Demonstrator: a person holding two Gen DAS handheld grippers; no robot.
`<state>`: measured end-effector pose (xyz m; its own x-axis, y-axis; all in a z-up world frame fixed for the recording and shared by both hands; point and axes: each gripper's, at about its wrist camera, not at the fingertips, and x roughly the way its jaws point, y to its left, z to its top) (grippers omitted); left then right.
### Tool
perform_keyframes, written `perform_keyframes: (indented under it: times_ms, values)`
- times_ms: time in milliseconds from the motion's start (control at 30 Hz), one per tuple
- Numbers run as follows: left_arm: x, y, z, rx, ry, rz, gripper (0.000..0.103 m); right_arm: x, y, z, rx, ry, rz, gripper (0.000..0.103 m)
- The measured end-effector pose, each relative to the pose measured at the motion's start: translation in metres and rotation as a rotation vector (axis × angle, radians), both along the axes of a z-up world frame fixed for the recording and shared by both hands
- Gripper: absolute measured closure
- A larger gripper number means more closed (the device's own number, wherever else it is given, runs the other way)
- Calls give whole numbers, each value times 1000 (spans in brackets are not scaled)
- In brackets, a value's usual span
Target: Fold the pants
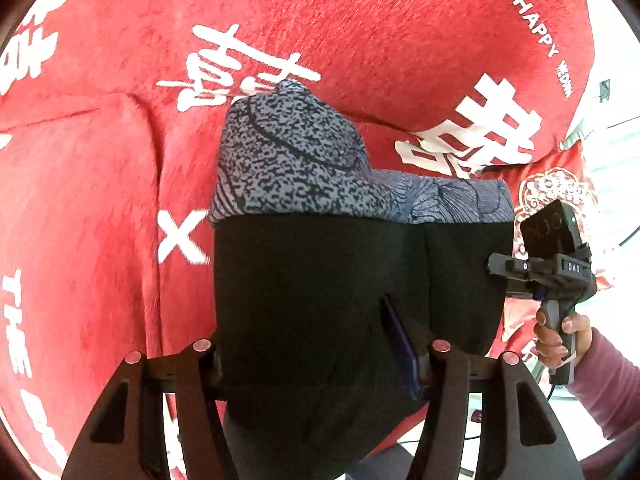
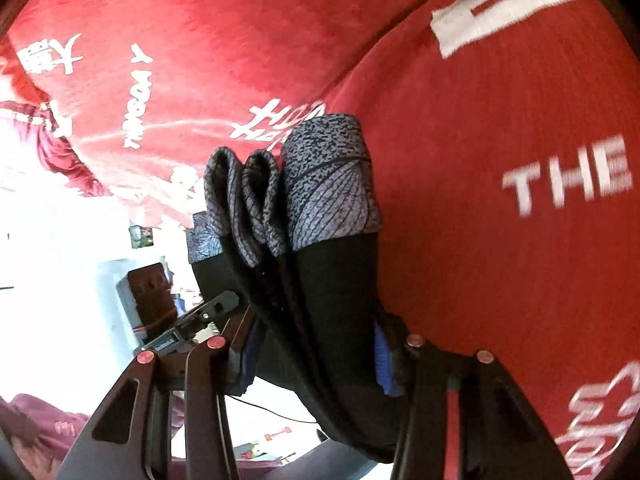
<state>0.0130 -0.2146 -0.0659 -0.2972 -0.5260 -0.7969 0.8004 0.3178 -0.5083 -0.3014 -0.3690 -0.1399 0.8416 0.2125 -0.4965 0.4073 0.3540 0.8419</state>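
Note:
The pants [image 1: 320, 280] are a folded bundle, black with grey speckled cuffs [image 1: 288, 148], lifted above a red bedspread. My left gripper [image 1: 320, 356] is shut on the black part, and fabric fills the whole gap between its fingers. In the left wrist view my right gripper [image 1: 500, 268] holds the bundle's right edge, with a person's hand [image 1: 556, 332] on its handle. In the right wrist view the pants [image 2: 332, 300] hang in several layers between the blue pads [image 2: 382, 360] of my right gripper [image 2: 316, 356], which is shut on them. My left gripper [image 2: 216, 308] shows at the left.
A red bedspread [image 1: 360, 20] with white characters and letters lies beneath and behind the pants. A red patterned pillow [image 1: 560, 184] sits at its right edge. A bright floor with a cable [image 2: 272, 412] and furniture [image 2: 144, 284] lies beyond the bed.

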Motion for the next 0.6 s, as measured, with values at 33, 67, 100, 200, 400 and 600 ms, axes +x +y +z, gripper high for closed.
perform_keyframes:
  times_ms: [33,67,100,200,400,600]
  values:
    - [-2,7,0,5,2,6,42,-3,9,0,5,-5,1,54]
    - [-5,13,0,11,2,10,42,-6,17,0,7,-6,4,54]
    - [-8,20,-1,18,1,13,41,-8,23,0,9,-6,8,54]
    - [-16,31,-11,38,6,17,41,-13,42,-4,10,2,13,54]
    - [-25,34,-58,116,-38,3,41,-18,57,-38,27,50,0,53]
    - [-12,35,-82,154,-150,73,2,-17,50,-62,-30,141,-28,44]
